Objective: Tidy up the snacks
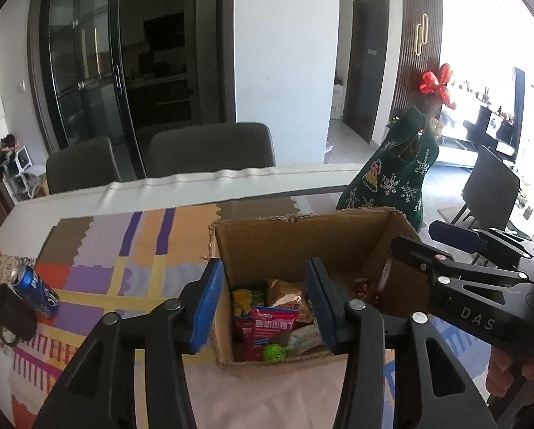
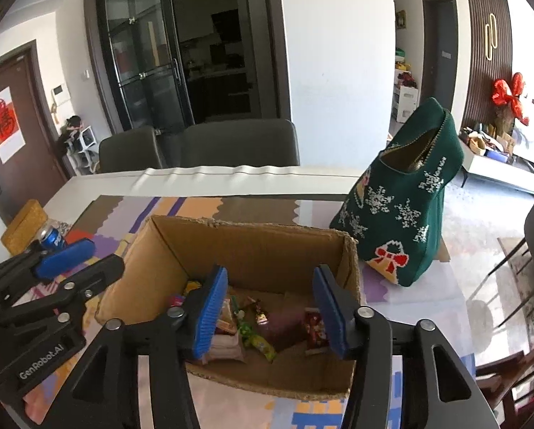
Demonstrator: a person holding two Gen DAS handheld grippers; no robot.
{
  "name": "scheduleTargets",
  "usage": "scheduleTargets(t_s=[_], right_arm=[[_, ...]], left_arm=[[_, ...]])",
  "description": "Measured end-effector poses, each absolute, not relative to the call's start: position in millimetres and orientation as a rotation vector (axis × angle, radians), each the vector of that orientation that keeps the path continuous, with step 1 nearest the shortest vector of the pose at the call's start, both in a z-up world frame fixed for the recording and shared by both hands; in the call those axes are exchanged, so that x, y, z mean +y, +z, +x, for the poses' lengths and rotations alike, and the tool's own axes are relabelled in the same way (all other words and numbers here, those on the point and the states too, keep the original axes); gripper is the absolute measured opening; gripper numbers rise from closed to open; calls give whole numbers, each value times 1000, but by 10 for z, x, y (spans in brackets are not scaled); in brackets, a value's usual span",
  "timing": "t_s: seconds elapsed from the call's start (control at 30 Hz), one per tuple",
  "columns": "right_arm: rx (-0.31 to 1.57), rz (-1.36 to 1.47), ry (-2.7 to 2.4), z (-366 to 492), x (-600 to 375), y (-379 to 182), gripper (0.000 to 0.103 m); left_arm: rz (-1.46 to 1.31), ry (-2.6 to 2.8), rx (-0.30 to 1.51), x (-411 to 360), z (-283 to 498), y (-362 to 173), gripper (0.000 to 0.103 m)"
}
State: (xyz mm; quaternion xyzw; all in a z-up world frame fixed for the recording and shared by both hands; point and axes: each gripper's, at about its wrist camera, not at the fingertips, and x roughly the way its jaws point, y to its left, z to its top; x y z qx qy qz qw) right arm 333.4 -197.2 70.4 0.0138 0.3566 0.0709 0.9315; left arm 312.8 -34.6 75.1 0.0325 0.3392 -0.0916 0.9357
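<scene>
Above the open cardboard box (image 1: pixel 302 243) on the counter (image 1: pixel 88 200), the left gripper (image 1: pixel 263 307) hangs with its blue ribbed pads parted to a moderate gap, nothing between them and nothing touched; its left pad sits over the box's near-left wall and its right pad over the box's inside. The right gripper (image 2: pixel 270 311) stands likewise part open and empty over the same box, both pads above the interior. Each gripper is black, angular plastic with round metal pins at the joints and flat blue pads with fine ridges. The box is plain brown corrugated card with ragged, torn top edges and no flaps showing. The snacks (image 1: pixel 274 318) lie loose on its floor, below and between the pads: crinkled foil and plastic packets in pink, green, yellow and brown, with a small round green piece near the front wall. In the right wrist view, more packets, one dark red (image 2: pixel 315 329), lie under the gap of the right gripper. The box rests on a patchwork-patterned mat (image 1: pixel 106 250) of purple, orange and yellow blocks. To the left lies a blue drinks can (image 1: pixel 36 289) on its side, against a dark mug (image 1: pixel 13 316). Beyond the box's right corner stands a green knitted bag (image 2: pixel 406 211) with white snowflakes and a red bow motif.
</scene>
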Motion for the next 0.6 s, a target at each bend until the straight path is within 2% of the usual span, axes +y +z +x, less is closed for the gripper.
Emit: scheduleTargets(t_s=[0.1,0.2,0.37,0.6], right_arm=[[725,23,146,3255,-1972,712,57],[713,14,146,3134,-1968,740,63],[660,2,120,2783,-1989,827,73],[585,-31,103,2259,-1964,965,81]], left_arm=[[98,-156,668,-350,3027,794,55],[110,-138,640,-332,2859,857,60],[97,-111,599,-251,2566,954,75],[101,-94,547,-177,2068,1007,90]])
